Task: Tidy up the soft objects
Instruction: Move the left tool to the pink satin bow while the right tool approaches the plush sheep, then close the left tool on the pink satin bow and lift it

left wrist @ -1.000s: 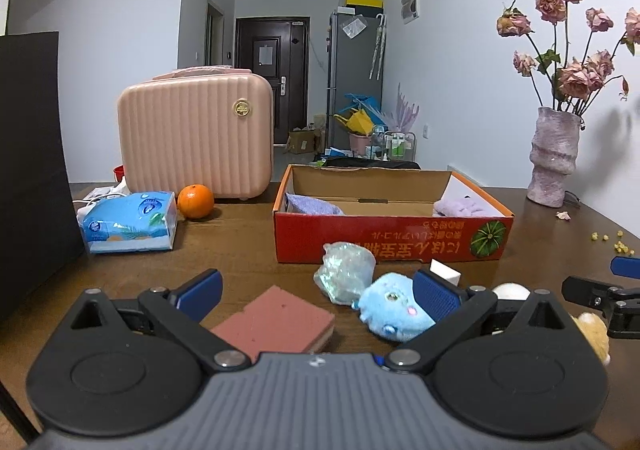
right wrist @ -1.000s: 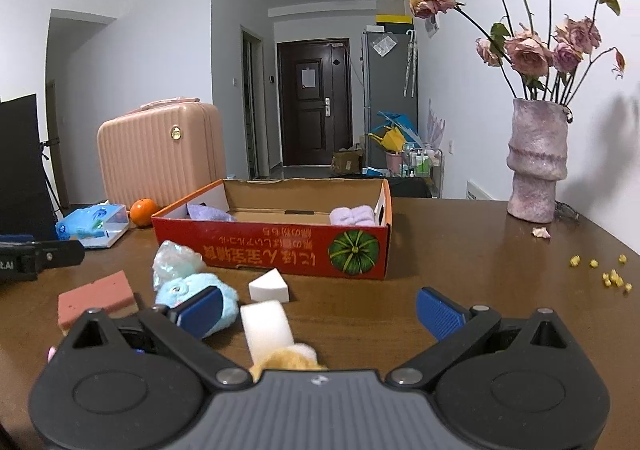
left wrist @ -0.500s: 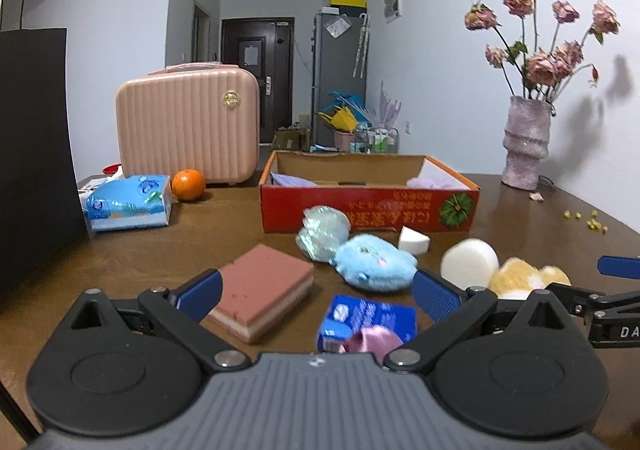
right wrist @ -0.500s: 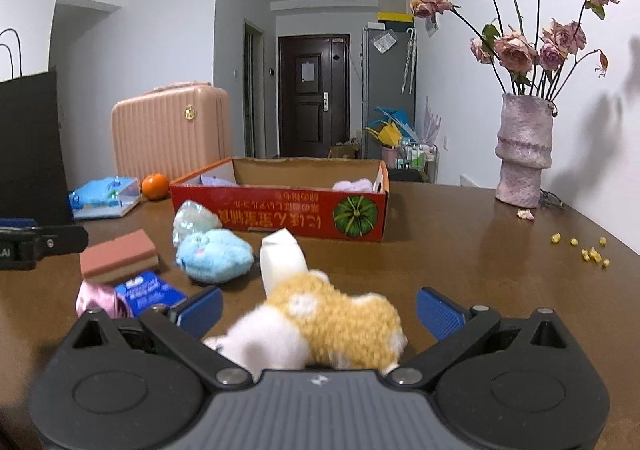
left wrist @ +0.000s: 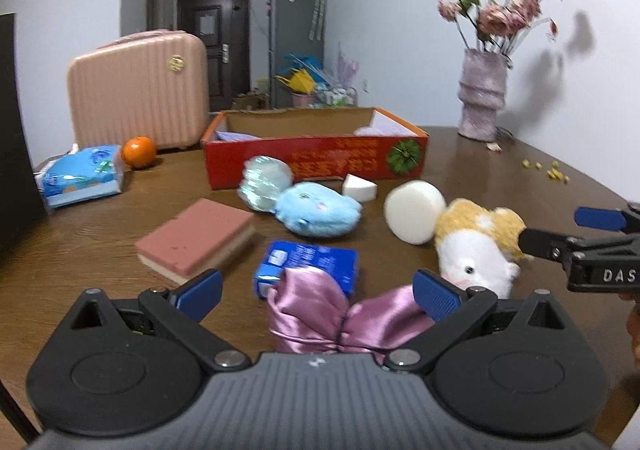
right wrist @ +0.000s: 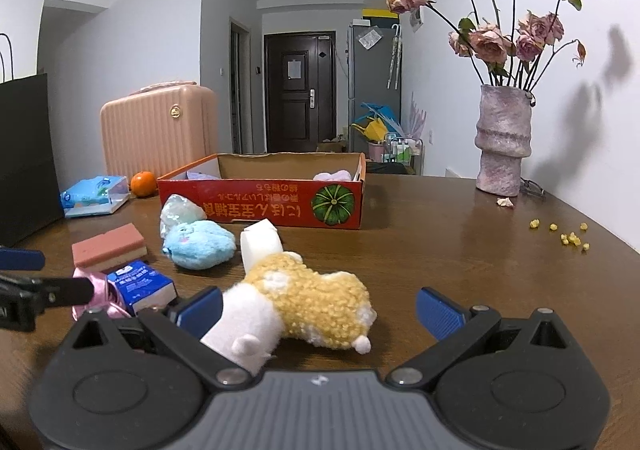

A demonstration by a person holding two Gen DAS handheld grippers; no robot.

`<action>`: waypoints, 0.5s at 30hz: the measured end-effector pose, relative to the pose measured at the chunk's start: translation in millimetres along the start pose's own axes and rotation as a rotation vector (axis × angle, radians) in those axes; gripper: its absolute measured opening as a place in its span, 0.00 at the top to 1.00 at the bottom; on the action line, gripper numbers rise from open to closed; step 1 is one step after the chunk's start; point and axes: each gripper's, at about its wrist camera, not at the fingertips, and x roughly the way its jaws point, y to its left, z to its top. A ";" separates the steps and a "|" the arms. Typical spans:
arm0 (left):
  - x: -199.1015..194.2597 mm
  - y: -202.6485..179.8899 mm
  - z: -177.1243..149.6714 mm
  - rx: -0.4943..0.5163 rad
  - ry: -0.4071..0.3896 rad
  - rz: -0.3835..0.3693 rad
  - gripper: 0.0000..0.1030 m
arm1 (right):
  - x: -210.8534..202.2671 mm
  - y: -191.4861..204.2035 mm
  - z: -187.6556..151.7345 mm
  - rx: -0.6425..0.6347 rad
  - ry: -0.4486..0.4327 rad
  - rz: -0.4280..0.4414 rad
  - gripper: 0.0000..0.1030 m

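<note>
Several soft things are spread over the brown table (right wrist: 440, 258), near a red cardboard box (right wrist: 260, 206) set further back. A yellow-and-white plush toy (right wrist: 312, 302) is seen between the spread fingers of the right gripper (right wrist: 318, 308), untouched. A blue plush (left wrist: 316, 210), a pink sponge (left wrist: 196, 240) and a white foam cylinder (left wrist: 414, 210) lie beyond. A pink satin bow (left wrist: 340, 318) is framed by the left gripper (left wrist: 318, 290), fingers apart.
</note>
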 end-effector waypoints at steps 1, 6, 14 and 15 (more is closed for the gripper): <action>2.4 -3.2 -1.0 0.008 0.013 -0.006 0.00 | -0.3 -1.4 -1.1 0.003 0.001 0.000 0.00; 17.9 -17.4 -6.7 0.051 0.076 -0.015 0.00 | -0.2 -10.6 -5.5 0.022 0.012 -0.009 0.00; 34.2 -31.6 -9.3 0.099 0.120 0.021 0.00 | 1.0 -19.0 -10.6 0.037 0.029 -0.005 0.00; 36.8 -32.4 -9.7 0.101 0.128 0.025 0.00 | 1.2 -18.8 -10.9 0.036 0.030 -0.001 0.00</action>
